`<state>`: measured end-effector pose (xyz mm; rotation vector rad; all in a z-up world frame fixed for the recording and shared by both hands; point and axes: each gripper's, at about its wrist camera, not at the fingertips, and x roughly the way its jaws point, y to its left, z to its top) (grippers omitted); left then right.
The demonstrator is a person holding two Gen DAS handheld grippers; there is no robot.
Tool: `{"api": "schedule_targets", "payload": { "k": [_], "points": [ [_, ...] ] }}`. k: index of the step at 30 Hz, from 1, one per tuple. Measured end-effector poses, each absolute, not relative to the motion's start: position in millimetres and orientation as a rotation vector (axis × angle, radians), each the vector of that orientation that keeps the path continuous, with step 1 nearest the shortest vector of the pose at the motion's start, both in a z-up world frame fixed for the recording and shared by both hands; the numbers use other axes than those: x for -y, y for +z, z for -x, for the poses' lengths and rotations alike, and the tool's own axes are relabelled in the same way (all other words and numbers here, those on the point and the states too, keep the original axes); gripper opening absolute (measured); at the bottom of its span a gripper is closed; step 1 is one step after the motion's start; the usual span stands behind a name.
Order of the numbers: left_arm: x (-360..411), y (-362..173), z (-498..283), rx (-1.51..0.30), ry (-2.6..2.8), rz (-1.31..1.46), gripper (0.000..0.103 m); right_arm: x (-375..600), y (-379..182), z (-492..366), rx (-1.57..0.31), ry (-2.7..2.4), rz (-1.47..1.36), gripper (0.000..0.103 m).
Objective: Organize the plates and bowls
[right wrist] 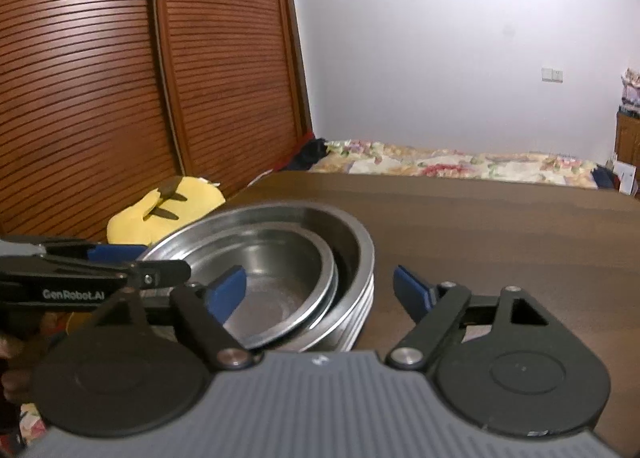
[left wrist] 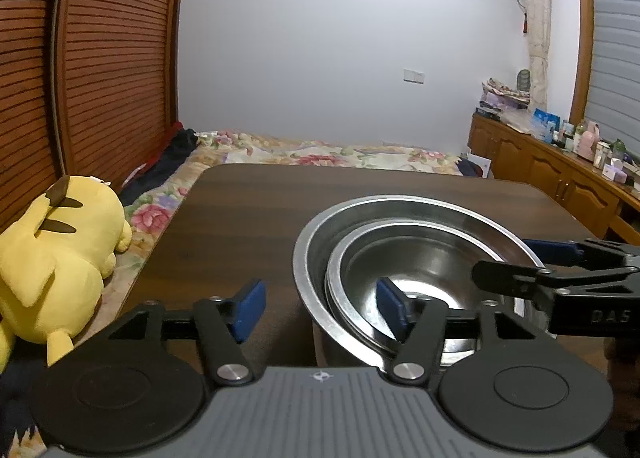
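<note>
While both hand-held tools hang over the near part of the table, the left gripper (left wrist: 320, 306) has its jaws spread wide, holding nothing: one blue rubber-faced pad (left wrist: 250, 308) sits outside the bowls over bare wood, the other inside the small bowl's hollow, so the rims lie between them untouched. The right gripper (right wrist: 320, 292) is likewise wide apart and empty, its left pad (right wrist: 228, 292) over the small bowl's interior and its right pad beyond the stack's outer wall. Each tool has a ribbed grey body, matte black linkage arms with round steel pivots, and flat black discs at either side.

Between them, the small bowl (left wrist: 416, 262), round, shallow and of dull brushed steel with a rolled lip, rests nested in the large bowl (left wrist: 320, 234), pushed off-centre toward the large one's near wall. From the right wrist view the large bowl's outside shows several stacked rims, so more than one bowl of that size seems to lie beneath. The stack stands on the table (left wrist: 248, 210), a dark wood-grain top with a rounded corner, near its front edge.

Past the table's left edge lies a plush yellow toy (left wrist: 56, 258) on a flowered bedspread (left wrist: 320, 148), beside slatted brown wooden doors (left wrist: 100, 58). Along the right wall runs a carved wooden cabinet (left wrist: 540, 170) crowded with small items.
</note>
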<state>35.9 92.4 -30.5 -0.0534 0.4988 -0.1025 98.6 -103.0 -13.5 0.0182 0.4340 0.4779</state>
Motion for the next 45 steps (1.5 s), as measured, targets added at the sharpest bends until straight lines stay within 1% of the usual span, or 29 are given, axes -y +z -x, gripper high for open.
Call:
{"api": "schedule_targets", "payload": {
  "k": [1, 3, 5, 7, 11, 16, 17, 33, 45],
  "points": [
    [-93.2, -29.4, -35.7, -0.496, -0.101, 0.055, 0.076, 103.2, -11.9, -97.6, -0.427, 0.471, -0.012, 0.086],
    [-93.7, -26.9, -34.8, -0.489, -0.097, 0.055, 0.081, 105.7, -9.0, -95.4, -0.411, 0.462, -0.009, 0.093],
    [-93.8, -23.8, -33.8, -0.48, -0.097, 0.053, 0.084, 109.2, -6.3, -93.3, -0.395, 0.452, -0.012, 0.096],
    [-93.1, -21.0, -32.6, -0.473, -0.096, 0.049, 0.086, 112.9, -3.4, -91.6, -0.383, 0.441, -0.013, 0.103],
    [-89.2, -17.0, -30.0, -0.459, -0.103, 0.041, 0.091, 120.2, 2.7, -87.0, -0.369, 0.43, -0.028, 0.103],
    [-80.9, -11.2, -25.2, -0.443, -0.117, 0.026, 0.102, 127.7, 10.0, -76.7, -0.351, 0.394, -0.027, 0.103],
    [-79.0, -9.2, -23.8, -0.438, -0.119, 0.023, 0.103, 129.2, 11.5, -74.8, -0.348, 0.385, -0.026, 0.103],
    [-36.1, 11.7, -11.9, -0.404, -0.102, -0.023, 0.103, 167.6, 30.5, -50.8, -0.322, 0.204, -0.025, 0.103],
    [-14.7, 15.6, 1.8, -0.412, -0.089, -0.03, 0.103, 179.8, 27.2, -34.6, -0.341, 0.128, -0.013, 0.103]
  ]
}}
